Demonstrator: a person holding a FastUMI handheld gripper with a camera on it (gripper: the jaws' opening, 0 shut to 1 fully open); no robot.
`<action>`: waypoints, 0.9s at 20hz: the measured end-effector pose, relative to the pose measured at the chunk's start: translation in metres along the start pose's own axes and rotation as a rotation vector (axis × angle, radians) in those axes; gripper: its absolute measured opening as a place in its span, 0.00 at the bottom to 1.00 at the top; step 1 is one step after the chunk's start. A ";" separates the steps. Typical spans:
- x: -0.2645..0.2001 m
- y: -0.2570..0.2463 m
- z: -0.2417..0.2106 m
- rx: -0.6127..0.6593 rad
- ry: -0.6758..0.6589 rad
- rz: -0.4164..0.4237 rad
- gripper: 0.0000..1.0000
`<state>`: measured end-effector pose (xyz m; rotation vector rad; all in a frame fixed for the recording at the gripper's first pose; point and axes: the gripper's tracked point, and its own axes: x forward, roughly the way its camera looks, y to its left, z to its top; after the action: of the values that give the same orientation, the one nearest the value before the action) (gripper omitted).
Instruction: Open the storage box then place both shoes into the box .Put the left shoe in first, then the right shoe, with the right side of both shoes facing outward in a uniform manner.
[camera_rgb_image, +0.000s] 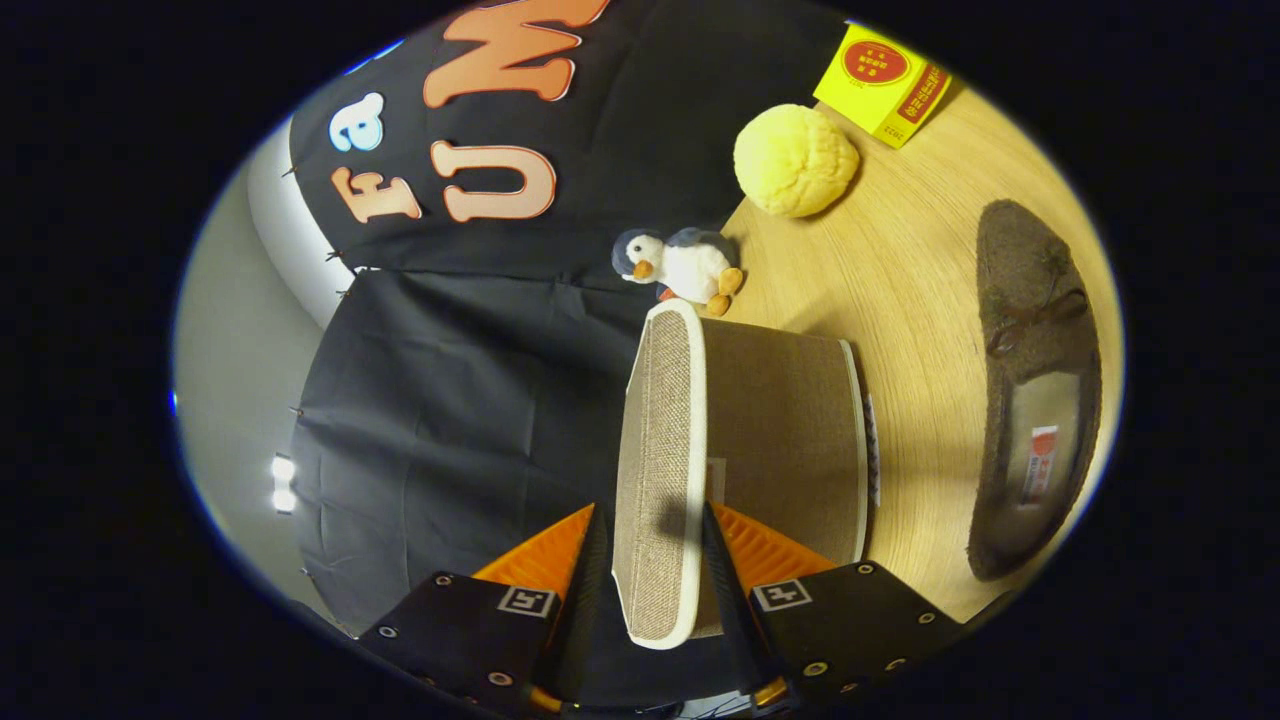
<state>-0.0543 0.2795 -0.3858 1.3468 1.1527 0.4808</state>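
Tongs (650, 560) sit either side of the white-bound edge of the storage box's lid (660, 470). Both fingers (585, 590) look pressed onto that edge w/ no gap showing, so they're closed on it, narrow. View is rolled sideways; tabletop (900, 300) runs up the far side of the box.

Why held so: prob. the opening step. Lid is a woven beige panel, pinched at its rim so it can swing away from the storage box (790, 440). It stands at an angle to the box body, so box seems partly open. Inside not visible, can't say if anything's in it.

Shoe (1035, 400), dark brown fuzzy loafer w/ bow, lies on the tabletop beyond the box, well apart from the tongs, sole down, opening up. Can't tell L or R for sure. Not yet boxed, so shoe placing not begun for this one.

Other bits, off to the far end: plush penguin (680, 265) touching the box's far corner, yellow fluffy ball (795, 160) near it, yellow carton (885, 80) past the ball. None in the way of the lid's swing, by my read.
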 end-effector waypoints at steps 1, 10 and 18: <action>0.001 -0.007 0.001 0.004 -0.022 -0.027 0.53; -0.011 0.021 0.010 0.036 -0.076 0.024 0.08; 0.013 0.006 -0.019 0.030 0.002 -0.094 0.12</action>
<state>-0.0637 0.3011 -0.3816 1.3120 1.2236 0.3984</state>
